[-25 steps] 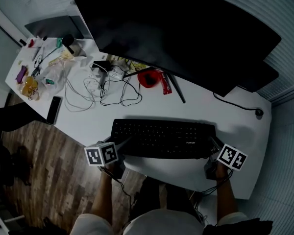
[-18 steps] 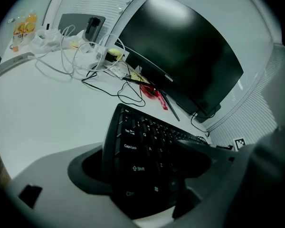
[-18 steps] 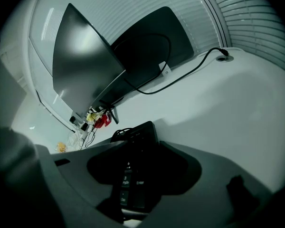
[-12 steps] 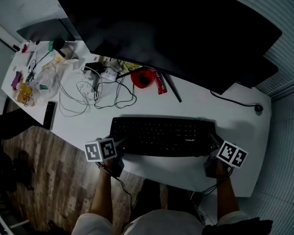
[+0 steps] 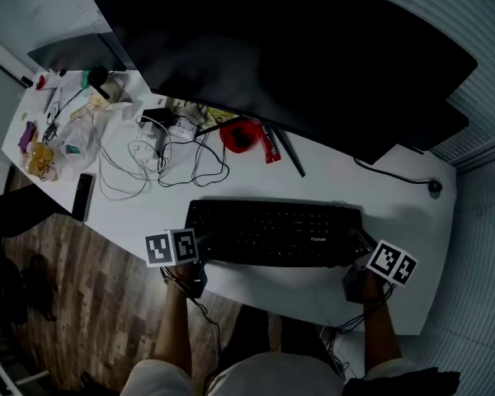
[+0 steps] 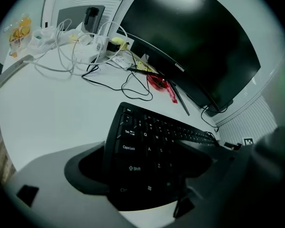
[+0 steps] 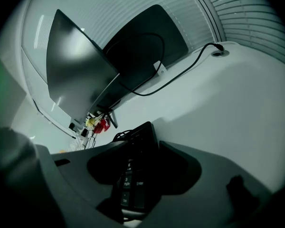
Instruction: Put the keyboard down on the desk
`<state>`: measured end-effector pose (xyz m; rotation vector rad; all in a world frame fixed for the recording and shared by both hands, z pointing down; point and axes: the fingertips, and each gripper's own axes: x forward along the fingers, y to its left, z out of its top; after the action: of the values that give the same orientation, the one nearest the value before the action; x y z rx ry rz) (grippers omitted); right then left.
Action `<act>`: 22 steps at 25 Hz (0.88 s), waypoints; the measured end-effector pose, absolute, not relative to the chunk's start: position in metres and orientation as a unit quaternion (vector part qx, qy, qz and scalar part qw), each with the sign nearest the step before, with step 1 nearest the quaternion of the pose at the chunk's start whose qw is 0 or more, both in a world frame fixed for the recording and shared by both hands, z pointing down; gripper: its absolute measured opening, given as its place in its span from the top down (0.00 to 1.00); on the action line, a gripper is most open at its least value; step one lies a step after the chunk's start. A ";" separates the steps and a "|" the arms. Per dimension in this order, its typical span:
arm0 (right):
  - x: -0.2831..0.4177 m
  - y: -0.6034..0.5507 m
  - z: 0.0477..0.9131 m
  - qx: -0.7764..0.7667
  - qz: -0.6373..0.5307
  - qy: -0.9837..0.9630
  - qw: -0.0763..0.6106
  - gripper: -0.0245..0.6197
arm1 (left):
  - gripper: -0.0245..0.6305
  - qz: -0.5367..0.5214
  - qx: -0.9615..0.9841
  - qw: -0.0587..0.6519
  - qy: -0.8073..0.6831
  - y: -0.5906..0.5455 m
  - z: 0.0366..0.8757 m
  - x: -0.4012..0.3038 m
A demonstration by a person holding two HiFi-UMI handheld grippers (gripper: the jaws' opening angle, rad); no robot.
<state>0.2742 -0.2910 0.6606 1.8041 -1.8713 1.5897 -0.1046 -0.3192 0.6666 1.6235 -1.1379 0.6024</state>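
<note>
Far left of the white desk [image 5: 412, 221] is a mess. There are some plastic bags [image 5: 45, 151] and a dark phone [image 5: 82, 195] by the edge. Then come loose white cables [image 5: 120, 167] and a red thing [image 5: 238, 134] under the big curved monitor [image 5: 297, 56].

Left gripper [image 5: 200, 247] is clamped onto the left end of the black keyboard [image 5: 272, 233], with the Caps Lock/Shift/Ctrl keys right between its jaws. The keyboard sits level and crosswise in front of the monitor, close to the desk's front edge. Honestly can't tell if it's touching the top or just off it.

Right gripper [image 5: 360, 250] has its jaws pinching the numpad end. A black cable [image 5: 396, 174] runs off toward the far right corner.
</note>
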 end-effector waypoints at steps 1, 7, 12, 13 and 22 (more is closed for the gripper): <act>0.274 -0.291 0.661 0.590 0.521 -0.614 0.047 0.64 | 0.33 0.252 0.672 0.511 -0.472 -0.319 0.667 -0.105; 0.282 -0.291 0.663 0.576 0.584 -0.569 -0.063 0.71 | 0.34 0.246 0.673 0.537 -0.446 -0.320 0.670 -0.107; 0.283 -0.291 0.660 0.578 0.577 -0.574 -0.059 0.73 | 0.34 0.264 0.677 0.535 -0.431 -0.317 0.668 -0.106; 0.283 -0.291 0.660 0.577 0.577 -0.575 -0.058 0.73 | 0.34 0.266 0.676 0.536 -0.429 -0.317 0.668 -0.107; 0.285 -0.290 0.659 0.576 0.571 -0.583 -0.054 0.73 | 0.34 0.313 0.696 0.502 -0.407 -0.316 0.658 -0.125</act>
<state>0.2852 -0.2900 0.6589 1.8731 -1.8957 1.8580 -0.1250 -0.3161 0.6583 1.6826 -0.9836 0.7565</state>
